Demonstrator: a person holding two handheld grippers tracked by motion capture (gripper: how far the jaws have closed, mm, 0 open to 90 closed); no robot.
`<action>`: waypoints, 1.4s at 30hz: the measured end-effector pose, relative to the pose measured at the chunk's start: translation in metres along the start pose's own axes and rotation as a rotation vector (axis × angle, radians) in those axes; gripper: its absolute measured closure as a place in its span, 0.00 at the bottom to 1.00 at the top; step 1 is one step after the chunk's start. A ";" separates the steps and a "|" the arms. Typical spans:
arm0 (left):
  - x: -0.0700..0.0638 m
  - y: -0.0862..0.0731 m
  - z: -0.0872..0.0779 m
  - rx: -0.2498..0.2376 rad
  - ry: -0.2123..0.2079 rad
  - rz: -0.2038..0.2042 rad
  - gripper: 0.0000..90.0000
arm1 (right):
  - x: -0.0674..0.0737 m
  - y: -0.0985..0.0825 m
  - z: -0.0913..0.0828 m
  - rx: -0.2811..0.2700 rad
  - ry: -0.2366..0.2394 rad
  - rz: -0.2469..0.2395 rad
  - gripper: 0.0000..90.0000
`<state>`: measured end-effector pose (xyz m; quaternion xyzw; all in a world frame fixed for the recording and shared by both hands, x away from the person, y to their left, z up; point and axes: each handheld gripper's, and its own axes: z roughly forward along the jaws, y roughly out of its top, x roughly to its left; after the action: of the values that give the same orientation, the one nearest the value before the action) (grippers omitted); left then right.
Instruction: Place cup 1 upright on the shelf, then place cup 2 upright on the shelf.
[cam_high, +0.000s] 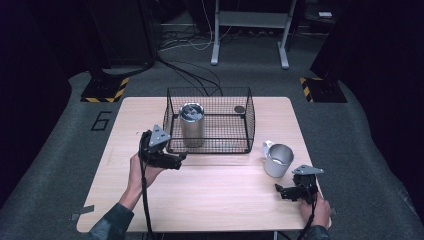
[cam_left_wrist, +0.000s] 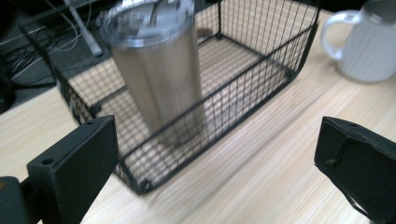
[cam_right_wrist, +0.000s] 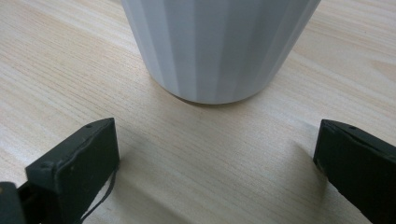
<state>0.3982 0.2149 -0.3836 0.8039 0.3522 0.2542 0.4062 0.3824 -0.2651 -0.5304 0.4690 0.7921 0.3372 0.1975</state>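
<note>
Mug (cam_right_wrist: 219, 46) top cut off before spread right gripper (cam_right_wrist: 217, 163); tumbler (cam_left_wrist: 156, 70) blurred inside basket (cam_left_wrist: 261, 79) beyond spread left gripper (cam_left_wrist: 215, 163).

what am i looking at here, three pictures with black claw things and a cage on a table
A person sits at a wooden table and holds a hand tool with two black jaws in each hand. The wide picture is from a camera above, looking down. The left gripper is near the wire basket; the right gripper is near the mug.

The other two pictures come from small cameras on the tools, looking along their jaws. The left one faces the basket, where a steel tumbler with a clear lid stands upright. The right one faces the base of the mug, up close.

A small dark round thing also lies in the basket. Both grippers are open and hold nothing.
</note>
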 end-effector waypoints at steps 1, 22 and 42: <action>0.001 -0.005 0.000 0.014 0.002 0.005 0.00 | 0.000 0.000 0.000 0.000 0.000 0.001 0.00; 0.049 -0.118 0.026 0.229 0.021 -0.182 0.00 | 0.000 0.000 0.000 -0.002 -0.002 0.008 0.00; 0.074 -0.146 0.061 0.230 0.056 -0.175 0.00 | -0.002 -0.002 -0.002 0.004 -0.028 0.013 0.00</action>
<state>0.4339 0.3048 -0.5288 0.8039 0.4590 0.1981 0.3222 0.3807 -0.2678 -0.5300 0.4792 0.7867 0.3306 0.2054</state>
